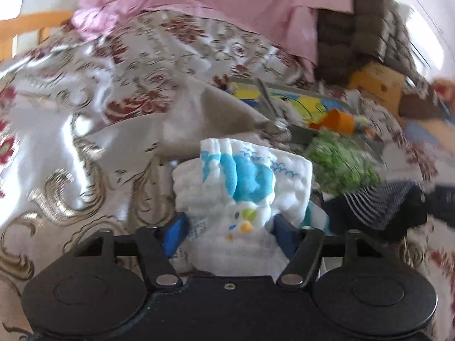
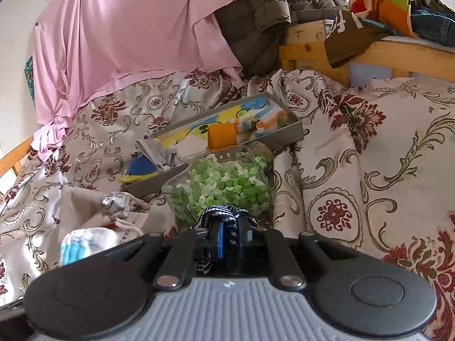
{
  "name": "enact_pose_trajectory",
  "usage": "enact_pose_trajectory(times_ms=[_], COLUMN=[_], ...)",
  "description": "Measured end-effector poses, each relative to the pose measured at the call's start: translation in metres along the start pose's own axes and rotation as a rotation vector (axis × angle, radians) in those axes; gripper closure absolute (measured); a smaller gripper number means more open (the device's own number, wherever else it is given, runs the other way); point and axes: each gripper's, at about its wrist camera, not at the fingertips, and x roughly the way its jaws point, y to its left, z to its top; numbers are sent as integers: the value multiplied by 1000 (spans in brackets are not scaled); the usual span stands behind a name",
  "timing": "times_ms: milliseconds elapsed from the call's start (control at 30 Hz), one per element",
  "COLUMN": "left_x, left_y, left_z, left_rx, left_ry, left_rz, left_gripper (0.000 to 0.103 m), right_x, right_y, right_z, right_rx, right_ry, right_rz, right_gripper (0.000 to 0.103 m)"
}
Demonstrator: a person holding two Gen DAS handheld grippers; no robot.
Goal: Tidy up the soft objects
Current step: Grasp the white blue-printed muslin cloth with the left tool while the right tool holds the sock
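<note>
In the left wrist view a folded white cloth (image 1: 250, 182) with a blue print lies on the floral bedspread (image 1: 85, 130). My left gripper (image 1: 230, 227) is shut on the cloth's near end, which bunches between the blue pads (image 1: 176, 233). The same cloth (image 2: 82, 241) shows at the lower left of the right wrist view. My right gripper (image 2: 227, 227) is shut on a navy and white striped cloth (image 2: 219, 213), which loops over its fingertips. That striped cloth (image 1: 378, 204) hangs at the right of the left wrist view.
A glass jar of green bits (image 2: 224, 182) stands just ahead of the right gripper. Behind it lies a grey tray (image 2: 295, 130) of colourful cloths. A beige drawstring bag (image 2: 85, 207) lies left of the jar. Behind are a pink sheet (image 2: 128, 34), an olive quilted jacket (image 2: 261, 20) and a wooden bed frame (image 2: 310, 45).
</note>
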Motion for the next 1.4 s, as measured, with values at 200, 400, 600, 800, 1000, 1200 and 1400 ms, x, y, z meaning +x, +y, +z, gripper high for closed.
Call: enact_pose_trajectory(times_ms=[200, 400, 600, 800, 1000, 1200, 1400], left_x=[-2, -2, -1, 4, 9, 10, 6], left_y=[18, 12, 9, -1, -4, -1, -7], left_z=[4, 3, 5, 1, -2, -1, 0], left_rx=[-145, -153, -188, -115, -86, -105, -82], left_ry=[1, 16, 15, 15, 42, 68, 85], left_rz=[-11, -19, -36, 14, 43, 45, 102], left_gripper=[43, 29, 18, 18, 18, 26, 49], right_x=[6, 17, 22, 31, 38, 36, 31], right_y=[1, 9, 24, 38, 45, 47, 59], right_z=[-3, -7, -14, -24, -33, -35, -42], right_rx=[-1, -36, -126, -253, -315, -353, -453], right_ry=[26, 40, 30, 52, 82, 79, 60], right_rz=[8, 26, 17, -35, -54, -51, -37], right_gripper=[85, 62, 43, 37, 35, 40, 63])
